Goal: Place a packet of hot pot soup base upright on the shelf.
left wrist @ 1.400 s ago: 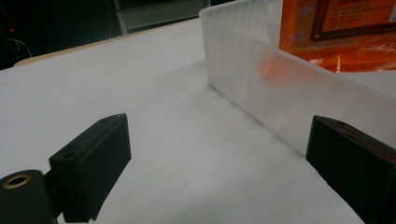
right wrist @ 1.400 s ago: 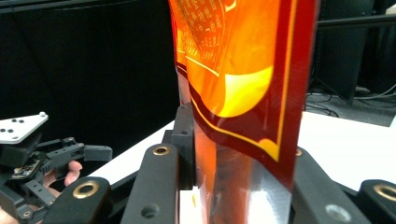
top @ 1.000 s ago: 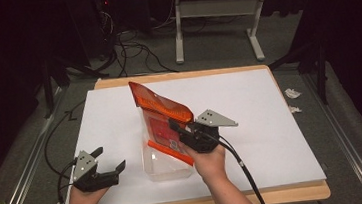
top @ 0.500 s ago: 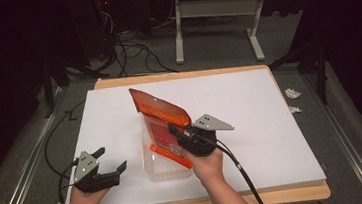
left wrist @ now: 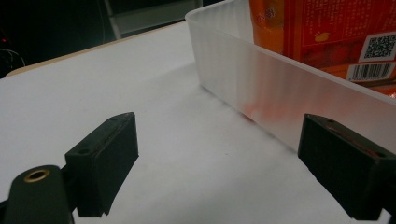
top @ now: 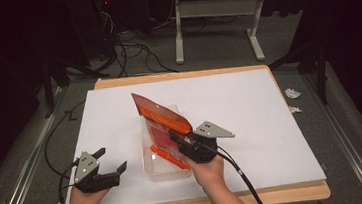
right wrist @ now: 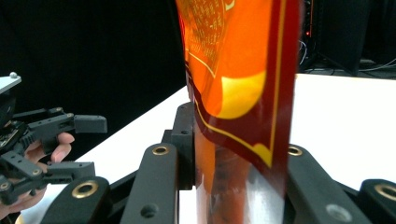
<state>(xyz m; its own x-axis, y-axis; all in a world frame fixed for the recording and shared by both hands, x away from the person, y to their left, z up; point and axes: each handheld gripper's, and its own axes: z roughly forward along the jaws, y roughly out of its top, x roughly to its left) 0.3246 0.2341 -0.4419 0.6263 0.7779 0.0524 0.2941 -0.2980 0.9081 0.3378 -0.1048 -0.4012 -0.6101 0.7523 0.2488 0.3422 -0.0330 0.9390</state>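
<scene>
The right gripper (top: 180, 141) is pinching an orange pouch (top: 163, 118) between its jaws; in the right gripper view the black pads (right wrist: 184, 140) are pressing on either side of the pouch's lower part, closed down to the thickness of the packet. It is gripping the pouch low and holding it tilted, top leaning away from the person, probably so it can slide down into the clear bin (top: 161, 169) that is sitting on the white board (top: 249, 105) just in front of the person. The pouch's bottom end is already reaching inside the bin, with other orange packaging (left wrist: 336, 32) lying in there against the frosted wall.

The left gripper (top: 107, 165) is resting on the board just left of the bin, jaws spread wide and holding nothing. It seems to be waiting there, ready to steady the bin if it shifts.

Counting up: two grippers, one bin, one pouch in the grip. How many packets are lying in the bin I cannot tell.
</scene>
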